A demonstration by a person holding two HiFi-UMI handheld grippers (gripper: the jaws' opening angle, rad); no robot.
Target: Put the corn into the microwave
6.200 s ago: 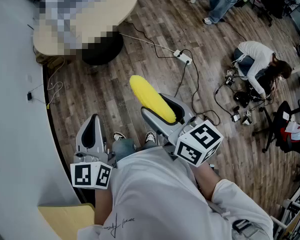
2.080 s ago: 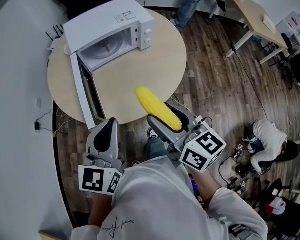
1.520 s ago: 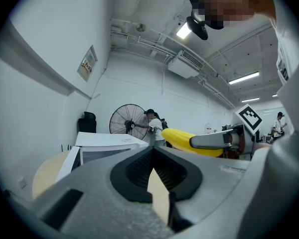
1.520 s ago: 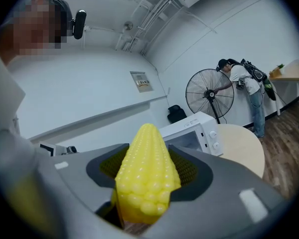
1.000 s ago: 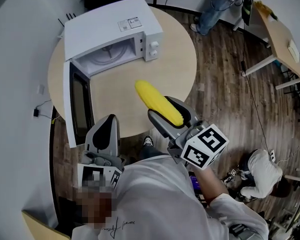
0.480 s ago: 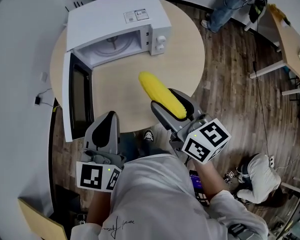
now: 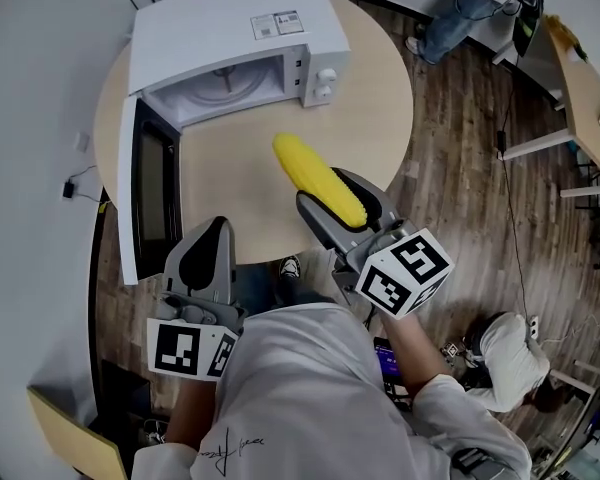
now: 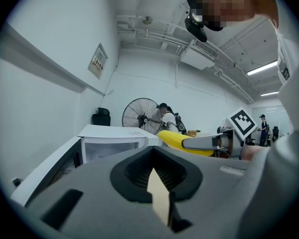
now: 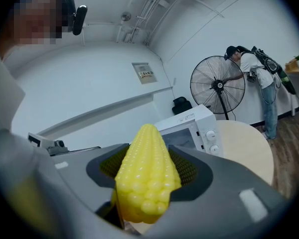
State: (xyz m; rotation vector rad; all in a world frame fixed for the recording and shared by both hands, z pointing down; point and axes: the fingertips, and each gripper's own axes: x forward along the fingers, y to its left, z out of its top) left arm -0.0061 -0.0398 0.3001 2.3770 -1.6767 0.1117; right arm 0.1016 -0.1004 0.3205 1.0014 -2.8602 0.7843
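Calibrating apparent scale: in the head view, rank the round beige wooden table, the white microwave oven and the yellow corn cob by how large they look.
1. round beige wooden table
2. white microwave oven
3. yellow corn cob: smallest, even though it is held nearer the camera, which enlarges it.

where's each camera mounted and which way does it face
Head view: on the person's head, looking down at table and open microwave; shows torso, left hand-held gripper, right hand-held gripper.
Left gripper view: on the left one, facing the microwave over shut jaws.
Right gripper view: on the right one, facing the microwave past its gripped corn.
Shared: all show microwave and corn.
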